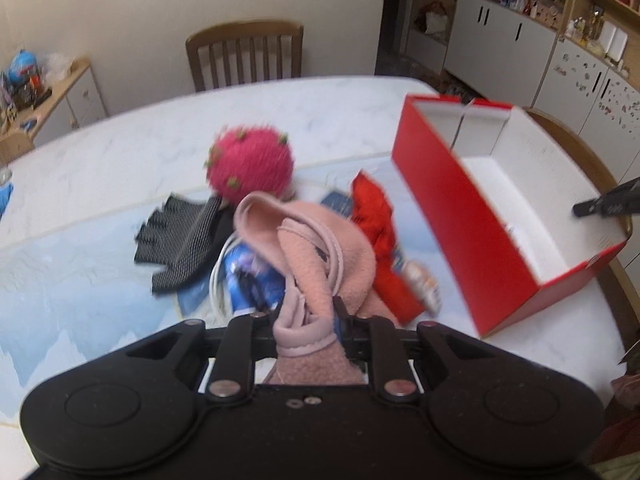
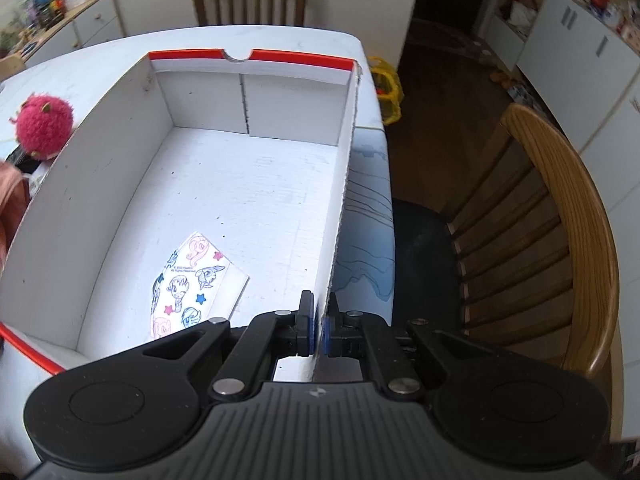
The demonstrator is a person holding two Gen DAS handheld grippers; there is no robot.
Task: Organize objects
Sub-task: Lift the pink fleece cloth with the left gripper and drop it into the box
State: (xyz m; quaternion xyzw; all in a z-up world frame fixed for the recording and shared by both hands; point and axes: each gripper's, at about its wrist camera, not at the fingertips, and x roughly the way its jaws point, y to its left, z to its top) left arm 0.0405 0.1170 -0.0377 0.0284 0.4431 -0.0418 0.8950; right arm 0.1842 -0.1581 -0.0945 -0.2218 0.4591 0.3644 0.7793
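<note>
My left gripper [image 1: 306, 320] is shut on a pink fleece cloth item [image 1: 316, 248] and holds it above a pile on the table: a black mesh glove [image 1: 180, 236], a pink spiky plush ball [image 1: 250, 164], a red cloth [image 1: 376, 216], a white cable and blue packets. The red box [image 1: 452, 216] with a white inside stands open to the right. My right gripper [image 2: 319, 330] is shut on the right wall of the box [image 2: 344, 184]. A cartoon-printed mask [image 2: 192, 284] lies on the box floor. The plush ball [image 2: 44, 124] shows left of the box.
A wooden chair [image 1: 244, 54] stands at the table's far side, and another wooden chair [image 2: 552, 236] is at the right. The white table [image 1: 160, 136] carries a blue patterned mat [image 1: 80, 280]. Cabinets and shelves line the walls.
</note>
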